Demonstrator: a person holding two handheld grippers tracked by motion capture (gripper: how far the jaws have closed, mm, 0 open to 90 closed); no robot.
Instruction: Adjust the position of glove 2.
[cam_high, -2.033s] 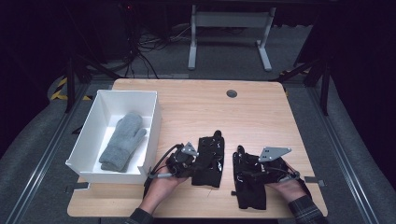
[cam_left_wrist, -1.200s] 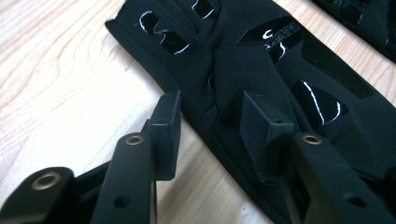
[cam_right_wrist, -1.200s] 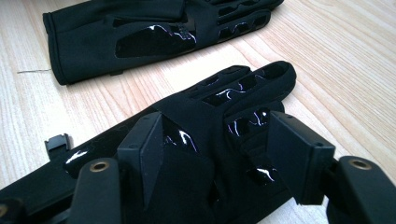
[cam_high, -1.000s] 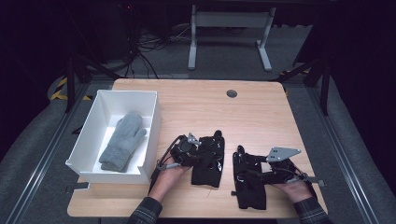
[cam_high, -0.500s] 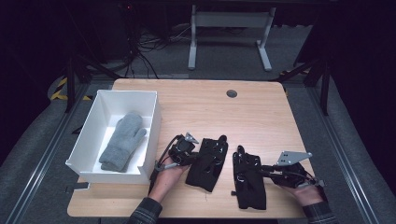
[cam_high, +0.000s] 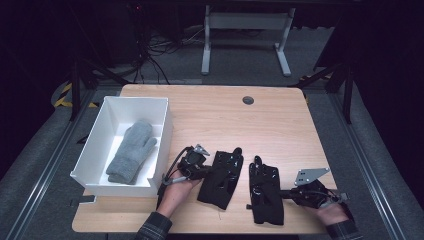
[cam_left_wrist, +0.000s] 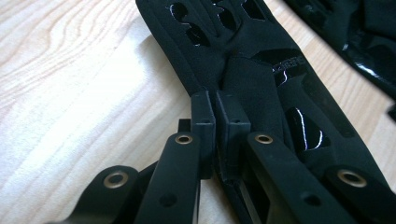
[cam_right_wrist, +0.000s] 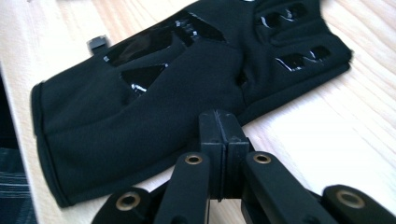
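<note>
The left claw (cam_high: 204, 172) has just closed on the left edge of the left black glove (cam_high: 221, 178); in the left gripper view its 2 jaws stand almost together with a fold of the glove's edge (cam_left_wrist: 212, 88) pinched at the tips. The right claw (cam_high: 286, 192) has also just been closing, and in the right gripper view its jaws are pressed flat together at the edge of the right black glove (cam_right_wrist: 154, 93); whether any cloth is caught between them I cannot tell, since the tips sit right at the glove's border with no clear fold between them.

From each claw the glove lies inward: the left glove runs to the right of the left claw, the right black glove (cam_high: 265, 192) to the left of the right claw. Both gloves lie flat on the desk (cam_high: 220, 112), cuffs toward the person and fingers pointing away, long axes roughly parallel and just apart.

Farther out on the left stands the white box (cam_high: 162, 117) with 1 grey mitten (cam_high: 131, 150) in it. The left hand (cam_high: 176, 192) is much nearer to that box, so the left glove looks likelier to go first, sideways across its own long axis.
</note>
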